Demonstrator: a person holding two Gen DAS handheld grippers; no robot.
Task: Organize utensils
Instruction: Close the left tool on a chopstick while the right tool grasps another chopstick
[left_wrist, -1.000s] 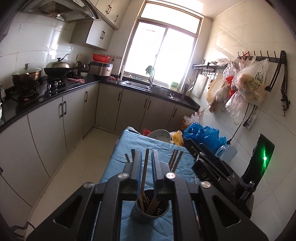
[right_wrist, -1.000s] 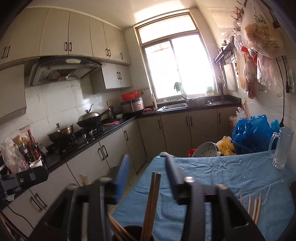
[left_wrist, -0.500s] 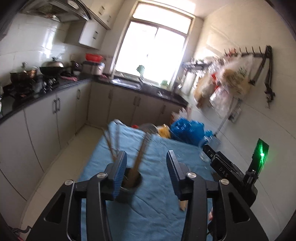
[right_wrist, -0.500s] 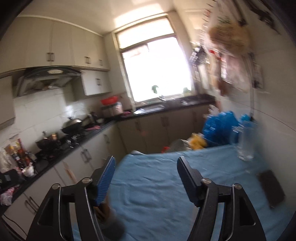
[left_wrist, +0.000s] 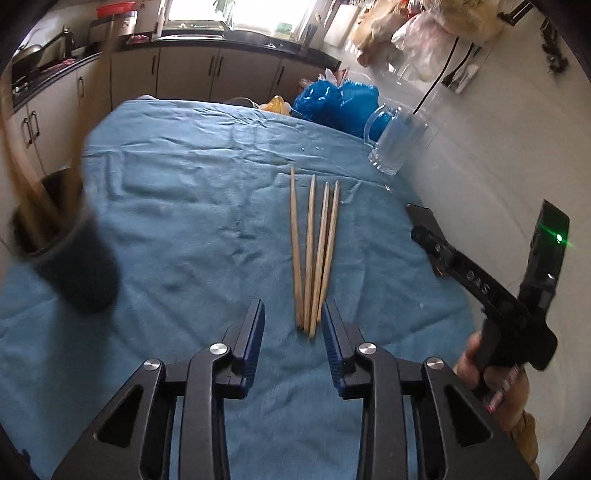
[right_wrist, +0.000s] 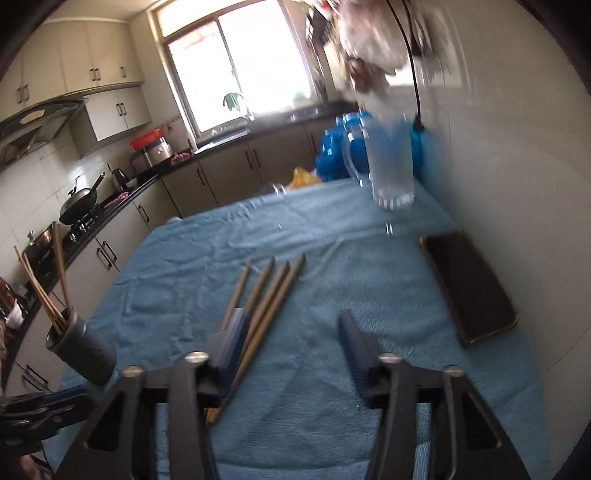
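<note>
Several wooden chopsticks (left_wrist: 312, 251) lie side by side on the blue cloth (left_wrist: 184, 192). My left gripper (left_wrist: 292, 314) hovers low over their near ends, which sit between its closing jaws close to the right pad (left_wrist: 330, 325); nothing is pressed. In the right wrist view the same chopsticks (right_wrist: 275, 286) run past the left finger (right_wrist: 231, 336) of my right gripper (right_wrist: 291, 332), whose jaws are also closing on nothing. A dark grey holder (right_wrist: 83, 350) with several chopsticks stands at the left edge of the table, seen blurred as the holder (left_wrist: 70, 254).
A glass mug (left_wrist: 397, 142) stands at the far right of the cloth, with blue plastic bags (left_wrist: 334, 101) behind it. A dark flat case (right_wrist: 469, 288) lies by the right wall. A hand (left_wrist: 476, 365) holds the right gripper's body (left_wrist: 480, 284). Kitchen cabinets line the left.
Both grippers have swung down and away from the holder, where each had a chopstick between its jaws, to the chopsticks lying on the cloth. Their jaws opened wide, then narrowed again.
</note>
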